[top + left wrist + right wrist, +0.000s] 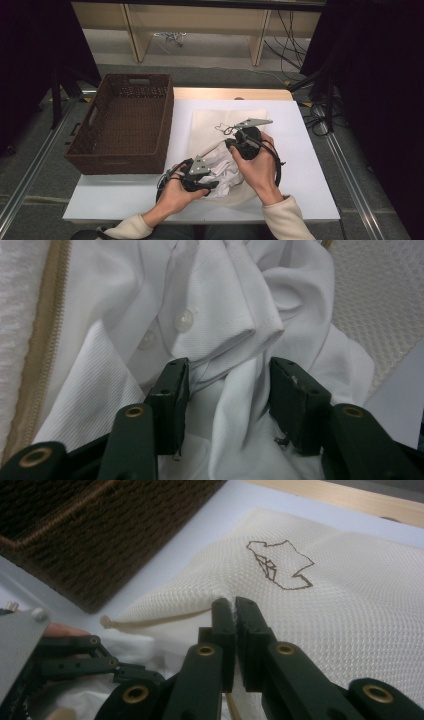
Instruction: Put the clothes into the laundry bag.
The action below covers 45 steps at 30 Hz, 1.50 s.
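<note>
**White shirt going into mesh bag, both grippers busy**

Left gripper (227, 405) sitting half open, jaws apart with a fold of the white shirt (220, 330) bunched up between them. Pads right against the cloth on both sides, but can't tell if actually pinching. Right gripper (234, 612) clamped tight on the edge of the cream mesh bag (320, 610), lifting that edge a bit.

Shirt crumpled right in front of the left gripper, spilling out of the bag's open mouth; bag stretching away from the right gripper toward the far side of the table.

Under all that: white table top (310, 170), light wood strip along the far edge. Brown wicker basket (125, 125) just off to the left of both grippers, hanging a little over the table side. Beyond: grey floor, wooden bench legs, loose cables, black curtains both sides.

Left gripper view up close gives two shirt buttons (184, 320) and a tan zipper (42, 340) running down the bag's edge. Right gripper view gives a brown line drawing (280, 565) stitched on the mesh, plus the left gripper down at the lower left.
</note>
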Each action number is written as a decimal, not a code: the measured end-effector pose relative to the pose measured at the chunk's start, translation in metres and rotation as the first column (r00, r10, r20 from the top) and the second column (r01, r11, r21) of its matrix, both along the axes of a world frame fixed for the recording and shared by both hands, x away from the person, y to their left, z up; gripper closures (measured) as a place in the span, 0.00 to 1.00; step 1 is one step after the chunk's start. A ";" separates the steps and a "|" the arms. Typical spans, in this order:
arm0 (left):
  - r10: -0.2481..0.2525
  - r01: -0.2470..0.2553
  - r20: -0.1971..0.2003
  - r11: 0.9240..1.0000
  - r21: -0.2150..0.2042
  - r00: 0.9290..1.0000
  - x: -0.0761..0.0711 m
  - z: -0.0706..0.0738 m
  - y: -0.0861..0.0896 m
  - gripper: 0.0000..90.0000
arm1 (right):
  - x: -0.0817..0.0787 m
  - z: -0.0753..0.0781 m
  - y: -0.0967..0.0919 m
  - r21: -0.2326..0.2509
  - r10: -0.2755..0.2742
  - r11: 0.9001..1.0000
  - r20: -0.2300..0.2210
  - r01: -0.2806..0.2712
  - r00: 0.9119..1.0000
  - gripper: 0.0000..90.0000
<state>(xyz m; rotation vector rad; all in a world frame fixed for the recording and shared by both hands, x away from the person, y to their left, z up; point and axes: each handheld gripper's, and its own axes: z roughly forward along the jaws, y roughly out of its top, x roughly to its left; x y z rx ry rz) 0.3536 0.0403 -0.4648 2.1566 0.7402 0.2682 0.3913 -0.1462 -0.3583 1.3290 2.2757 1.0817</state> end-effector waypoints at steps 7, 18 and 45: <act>-0.028 0.027 0.031 0.999 0.016 0.999 0.005 -0.003 -0.001 0.52 | 0.001 -0.003 0.000 -0.009 0.016 1.000 0.011 -0.016 1.000 0.98; -0.006 0.005 0.037 0.999 0.034 0.999 0.009 -0.011 -0.004 0.88 | 0.001 -0.004 -0.002 0.004 0.008 1.000 -0.013 -0.008 1.000 0.98; 0.095 -0.095 0.000 0.989 -0.110 0.995 0.035 0.010 -0.015 0.95 | 0.000 -0.004 -0.002 -0.006 0.041 0.999 0.011 -0.041 0.999 0.98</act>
